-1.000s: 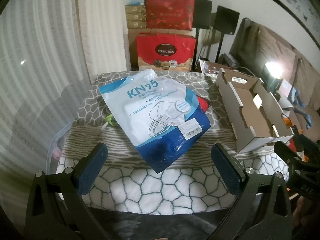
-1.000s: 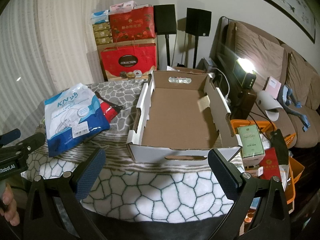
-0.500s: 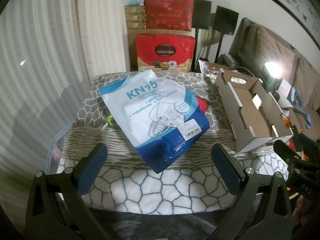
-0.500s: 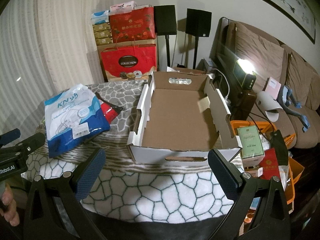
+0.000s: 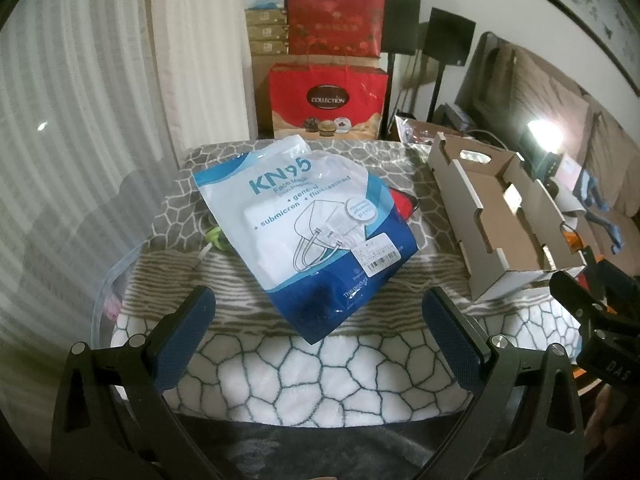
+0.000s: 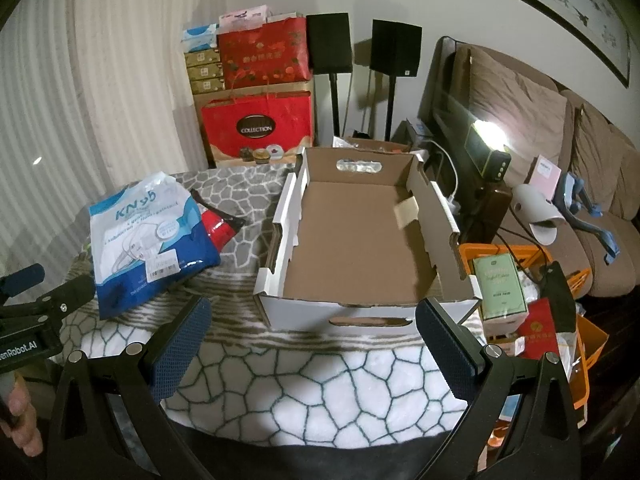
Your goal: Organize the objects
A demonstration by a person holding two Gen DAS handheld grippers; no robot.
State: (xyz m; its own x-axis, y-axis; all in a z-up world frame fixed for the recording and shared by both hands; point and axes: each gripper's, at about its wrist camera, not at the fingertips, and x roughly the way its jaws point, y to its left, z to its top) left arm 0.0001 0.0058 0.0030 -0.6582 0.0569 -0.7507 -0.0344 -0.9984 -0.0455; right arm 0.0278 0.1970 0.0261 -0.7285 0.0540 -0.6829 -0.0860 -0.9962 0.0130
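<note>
Both of my tools are released and carry nothing: my left gripper (image 5: pixel 318 322) hangs over the near edge of the table with its blue pads spread wide, and my right gripper (image 6: pixel 312 330) stands likewise spread, facing the box.

The blue-and-white glossy plastic KN95 mask pouch (image 5: pixel 308 232) lies flat on the grey-and-white stone-patterned table cover (image 5: pixel 304 376), left of centre, its dark blue bottom corner pointing toward me. It overlaps a red-and-black packet (image 5: pixel 404 204) at its right side and a small lime-green item (image 5: pixel 214 236) at its left; neither can be identified further.

Handling, as I judge it: the pouch should be light, limp and slick. It will sag and may slide between the pads. The flat sealed margin at the near dark corner looks the best hold, since it is thin enough to pinch and clear of the padded middle. The soft cover beneath may bunch if I dig too low.

The open brown-and-white corrugated cardboard box (image 6: pixel 360 240) sits to the right of the pouch, near but apart, and is empty. Its side walls are notched and fairly low. The strip of cover between pouch and box is free for travel. An orange crate of goods (image 6: pixel 592 332) crowds the right table edge, so swing room there is poor.
</note>
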